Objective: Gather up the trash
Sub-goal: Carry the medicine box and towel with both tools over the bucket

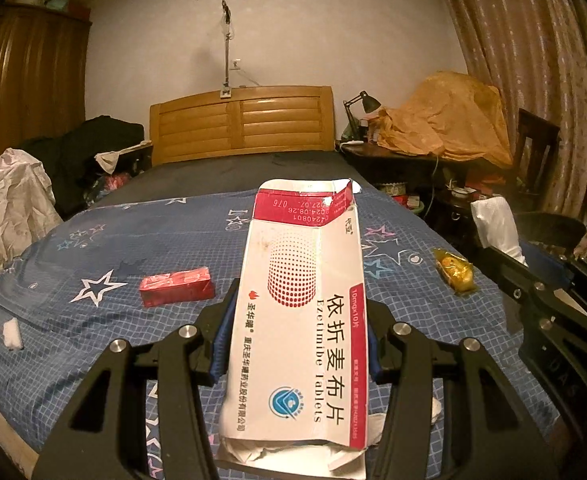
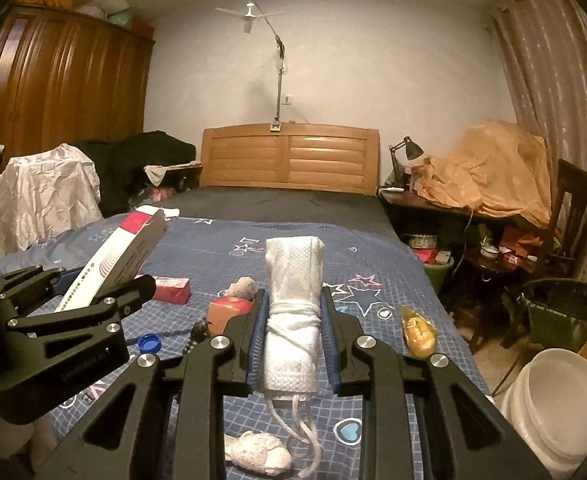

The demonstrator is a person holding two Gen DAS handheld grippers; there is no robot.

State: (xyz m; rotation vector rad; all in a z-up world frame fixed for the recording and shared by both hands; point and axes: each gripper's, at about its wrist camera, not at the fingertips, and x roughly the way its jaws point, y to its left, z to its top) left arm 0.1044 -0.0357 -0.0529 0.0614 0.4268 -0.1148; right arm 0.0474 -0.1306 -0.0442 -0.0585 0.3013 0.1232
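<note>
With each hand-held gripper loaded, left (image 1: 297,344) grasping the tablet box (image 1: 305,300), right (image 2: 293,344) clenched on the rolled mask (image 2: 293,300), I judge binning comes next, toward the basket (image 2: 565,308) at right.

On the bed (image 2: 373,248) the views show one white and red tablet box (image 1: 297,320) in the left gripper (image 1: 297,344), at 9 o'clock in the right wrist view; one rolled white mask (image 2: 293,312) in the right gripper (image 2: 293,340); one red carton (image 1: 177,286) at 9 o'clock of the tablet box; one yellow wrapper (image 2: 417,332) at 3 o'clock of the mask; one blue bottle cap (image 2: 148,343); two white crumpled wads, one (image 2: 257,452) at 6 o'clock and one (image 1: 13,334) at 9 o'clock; two grippers in all
</note>
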